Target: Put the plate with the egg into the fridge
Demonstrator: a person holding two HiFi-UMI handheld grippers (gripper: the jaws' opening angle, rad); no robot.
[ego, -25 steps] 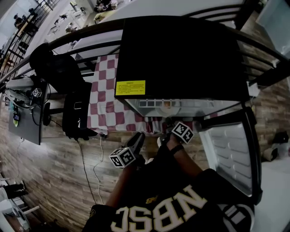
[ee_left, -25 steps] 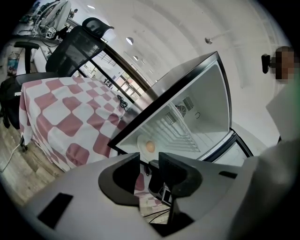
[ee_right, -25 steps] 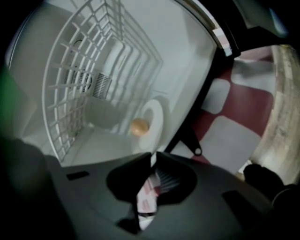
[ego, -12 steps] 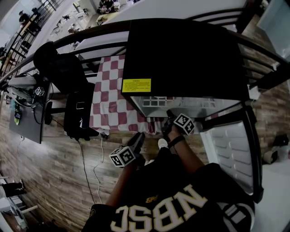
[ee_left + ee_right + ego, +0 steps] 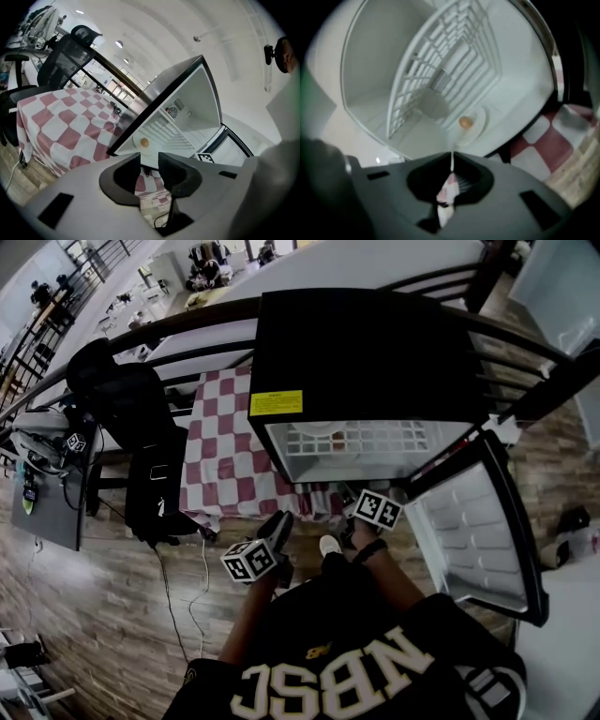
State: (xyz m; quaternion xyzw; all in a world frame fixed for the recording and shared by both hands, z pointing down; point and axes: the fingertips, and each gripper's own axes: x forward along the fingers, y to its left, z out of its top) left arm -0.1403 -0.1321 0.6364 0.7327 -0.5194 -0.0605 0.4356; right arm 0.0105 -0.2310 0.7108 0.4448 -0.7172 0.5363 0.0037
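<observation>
The black fridge (image 5: 366, 362) stands on the table with its door (image 5: 478, 531) swung open to the right. Inside, on the white floor of the fridge under the wire shelf (image 5: 436, 75), lies the white plate (image 5: 477, 127) with the brown egg (image 5: 465, 123) on it. The left gripper view also shows the plate (image 5: 139, 146) and the egg (image 5: 145, 142). My right gripper (image 5: 452, 158) is shut and empty, just outside the opening and pointing at the plate. My left gripper (image 5: 149, 158) is open and empty, further back; the head view shows the left gripper (image 5: 279, 526) lower left of the fridge.
A red and white checkered cloth (image 5: 220, 451) covers the table left of the fridge. A black office chair (image 5: 122, 390) and a black bag (image 5: 159, 484) stand to the left, with cables (image 5: 202, 568) on the wooden floor. A dark railing (image 5: 187, 324) runs behind the fridge.
The head view has tilted, so more of the fridge's white inside and wire shelf shows. Both grippers have stayed in front of the opening with little movement.
</observation>
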